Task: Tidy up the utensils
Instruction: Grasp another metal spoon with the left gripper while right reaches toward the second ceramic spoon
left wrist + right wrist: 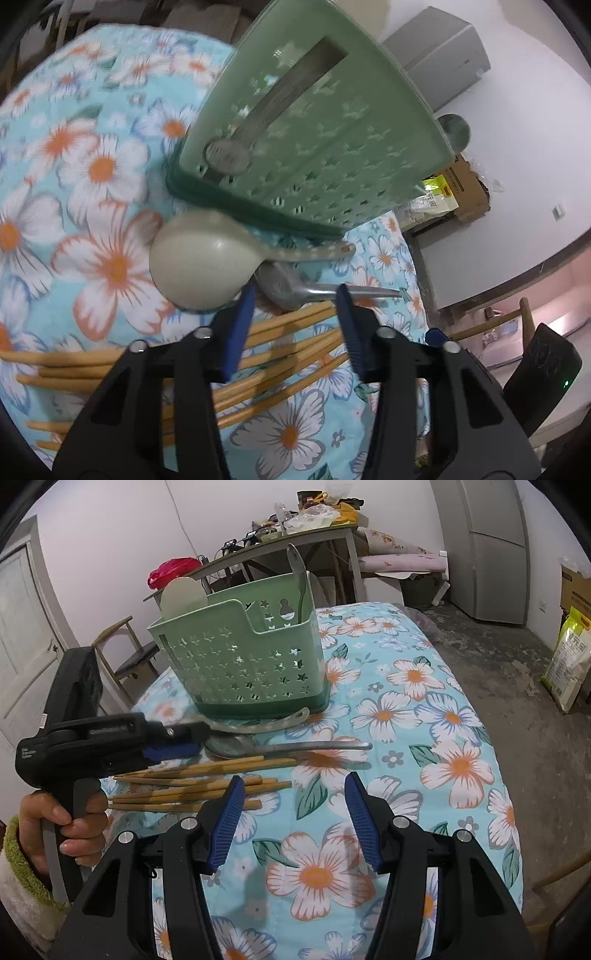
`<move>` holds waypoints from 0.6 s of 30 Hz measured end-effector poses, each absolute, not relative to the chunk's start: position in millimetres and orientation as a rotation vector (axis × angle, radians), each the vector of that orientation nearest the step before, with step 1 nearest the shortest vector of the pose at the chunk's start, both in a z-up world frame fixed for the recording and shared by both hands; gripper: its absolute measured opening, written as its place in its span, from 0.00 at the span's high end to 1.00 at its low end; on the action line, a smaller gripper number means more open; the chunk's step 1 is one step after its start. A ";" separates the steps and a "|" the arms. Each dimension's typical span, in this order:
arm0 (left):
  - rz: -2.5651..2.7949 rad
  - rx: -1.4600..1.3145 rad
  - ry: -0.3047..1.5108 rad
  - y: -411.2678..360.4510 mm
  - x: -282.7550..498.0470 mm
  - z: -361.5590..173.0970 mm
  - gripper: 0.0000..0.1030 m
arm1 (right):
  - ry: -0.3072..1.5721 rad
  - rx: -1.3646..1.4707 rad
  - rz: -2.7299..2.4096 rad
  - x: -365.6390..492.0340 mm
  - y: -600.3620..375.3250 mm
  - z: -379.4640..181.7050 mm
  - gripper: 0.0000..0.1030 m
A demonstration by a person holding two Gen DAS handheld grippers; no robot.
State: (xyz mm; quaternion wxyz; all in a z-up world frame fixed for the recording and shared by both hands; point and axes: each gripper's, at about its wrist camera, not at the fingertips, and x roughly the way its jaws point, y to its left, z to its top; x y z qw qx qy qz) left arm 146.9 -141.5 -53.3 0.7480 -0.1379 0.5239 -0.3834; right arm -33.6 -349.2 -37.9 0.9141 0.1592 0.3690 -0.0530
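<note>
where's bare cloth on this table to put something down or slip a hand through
Free: the flowered tablecloth right of the green basket, and the stretch under the right gripper. Crowded: the strip in front of the basket, where the pale ladle, metal spoon and chopsticks lie close together by the left gripper.

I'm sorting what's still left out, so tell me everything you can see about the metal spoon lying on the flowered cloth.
The grey metal spoon lies flat on the flowered blue tablecloth, between the cream plastic ladle and the bundle of wooden chopsticks. It looks dull and worn. Its bowl points toward the left gripper, which partly hides it; its long slim handle runs right.
</note>
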 end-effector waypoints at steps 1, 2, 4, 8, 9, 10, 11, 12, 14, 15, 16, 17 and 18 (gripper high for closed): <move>-0.847 -0.305 1.146 -141.9 145.4 -53.6 0.66 | 0.761 0.326 -0.111 -33.4 -349.3 -37.6 0.46; -0.857 -0.303 1.141 -142.3 142.7 -52.8 0.66 | 0.761 0.326 -0.111 -33.1 -349.4 -37.9 0.46; -0.850 -0.279 1.134 -143.8 140.0 -52.3 0.66 | 0.762 0.327 -0.109 -31.9 -349.7 -37.5 0.47; -0.795 -0.250 1.143 -150.7 144.8 -59.5 0.66 | 0.766 0.327 -0.103 -28.8 -348.0 -39.0 0.46; -0.790 -0.251 1.144 -152.9 146.9 -61.4 0.66 | 0.766 0.324 -0.102 -28.9 -346.8 -38.9 0.46; -0.776 -0.249 1.143 -155.5 149.3 -64.0 0.66 | 0.766 0.321 -0.100 -28.9 -345.6 -38.9 0.47; -0.767 -0.248 1.143 -158.8 151.5 -66.8 0.66 | 0.767 0.319 -0.100 -28.7 -344.7 -38.7 0.47; -0.754 -0.253 1.142 -160.1 153.8 -68.7 0.68 | 0.768 0.317 -0.100 -28.8 -344.0 -38.7 0.46; -0.729 -0.261 1.148 -161.8 157.7 -72.1 0.74 | 0.770 0.318 -0.101 -29.1 -343.6 -39.3 0.46; -0.715 -0.269 1.153 -162.0 159.5 -73.4 0.79 | 0.771 0.319 -0.102 -29.3 -343.4 -39.7 0.47; -0.706 -0.282 1.161 -161.4 161.0 -74.4 0.88 | 0.772 0.319 -0.103 -29.4 -343.3 -40.3 0.47; -0.706 -0.296 1.168 -160.9 162.2 -75.4 0.93 | 0.773 0.320 -0.104 -29.7 -343.6 -40.6 0.47; -0.705 -0.324 1.175 -159.2 163.3 -75.8 0.95 | 0.774 0.321 -0.104 -29.9 -343.8 -41.2 0.47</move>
